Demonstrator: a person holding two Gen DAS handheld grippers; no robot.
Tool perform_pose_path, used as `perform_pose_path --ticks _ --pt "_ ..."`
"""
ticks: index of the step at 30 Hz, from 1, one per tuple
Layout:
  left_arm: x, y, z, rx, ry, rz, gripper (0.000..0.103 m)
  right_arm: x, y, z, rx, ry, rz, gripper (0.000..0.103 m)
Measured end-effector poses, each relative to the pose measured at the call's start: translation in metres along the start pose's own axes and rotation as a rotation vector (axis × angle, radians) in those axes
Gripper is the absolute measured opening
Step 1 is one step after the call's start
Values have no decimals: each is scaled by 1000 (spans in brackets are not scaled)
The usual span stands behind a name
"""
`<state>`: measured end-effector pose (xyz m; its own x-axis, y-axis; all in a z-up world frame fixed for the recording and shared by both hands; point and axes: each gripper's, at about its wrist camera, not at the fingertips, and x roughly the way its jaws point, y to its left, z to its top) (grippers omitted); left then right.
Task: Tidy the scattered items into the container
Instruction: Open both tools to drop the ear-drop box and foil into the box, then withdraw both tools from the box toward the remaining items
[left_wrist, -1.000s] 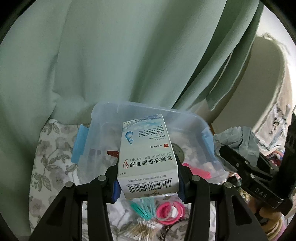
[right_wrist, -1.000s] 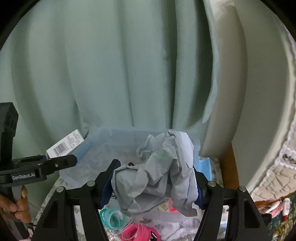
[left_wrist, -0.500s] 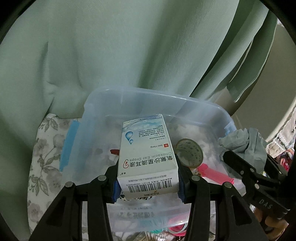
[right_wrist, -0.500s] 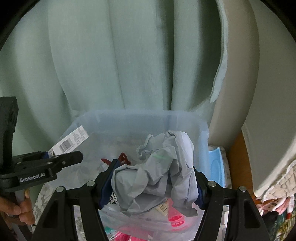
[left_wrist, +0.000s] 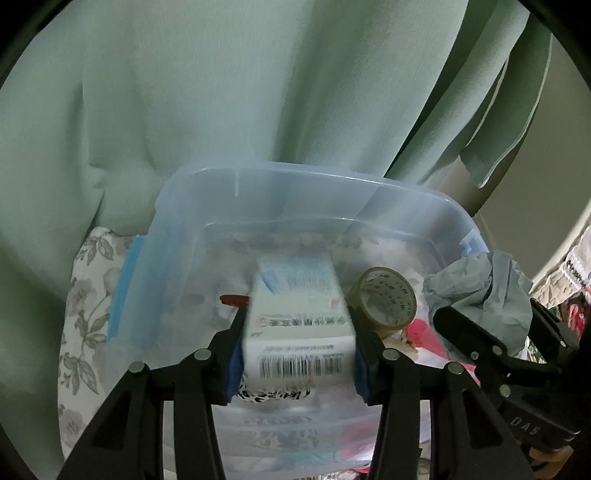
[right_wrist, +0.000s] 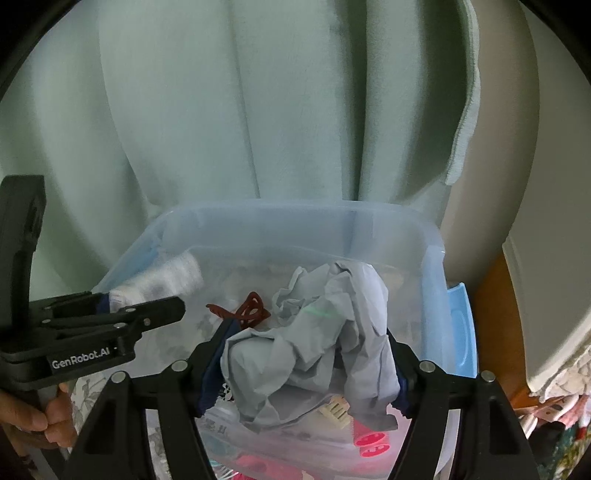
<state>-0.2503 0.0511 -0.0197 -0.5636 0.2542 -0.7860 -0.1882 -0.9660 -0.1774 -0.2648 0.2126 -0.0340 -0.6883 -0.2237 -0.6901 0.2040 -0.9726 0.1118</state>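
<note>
A white box is clamped in the left gripper over the clear bin. Crumpled grey paper is seen between the right gripper's opening jaws above the same bin.

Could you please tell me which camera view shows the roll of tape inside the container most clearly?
The left wrist view: the tape roll lies unobstructed inside the container. In the right wrist view I cannot find it; the crumpled paper fills the middle.
</note>
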Motion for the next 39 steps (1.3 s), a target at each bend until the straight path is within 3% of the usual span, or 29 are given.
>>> perform_pose_path --ticks 13,17,24,26,33,35,39 --pt "-10 -2 4 10 -34 14 70 -25 11 8 -20 27 0 82" --pt "-11 -3 4 18 -47 20 79 -27 10 9 -16 14 6 103" --pt "-18 0 4 18 -65 19 81 -39 -1 7 5 1 -3 103" --pt "-21 1 4 19 -72 18 92 -41 1 9 9 -3 -4 103" --pt "-32 1 5 22 -103 1 93 -50 5 11 1 -25 -16 103" --pt "-36 2 5 22 -113 -3 103 -56 5 11 -8 -33 -21 103" --pt "-43 2 3 20 -124 -3 103 -63 9 10 -18 -46 -37 103"
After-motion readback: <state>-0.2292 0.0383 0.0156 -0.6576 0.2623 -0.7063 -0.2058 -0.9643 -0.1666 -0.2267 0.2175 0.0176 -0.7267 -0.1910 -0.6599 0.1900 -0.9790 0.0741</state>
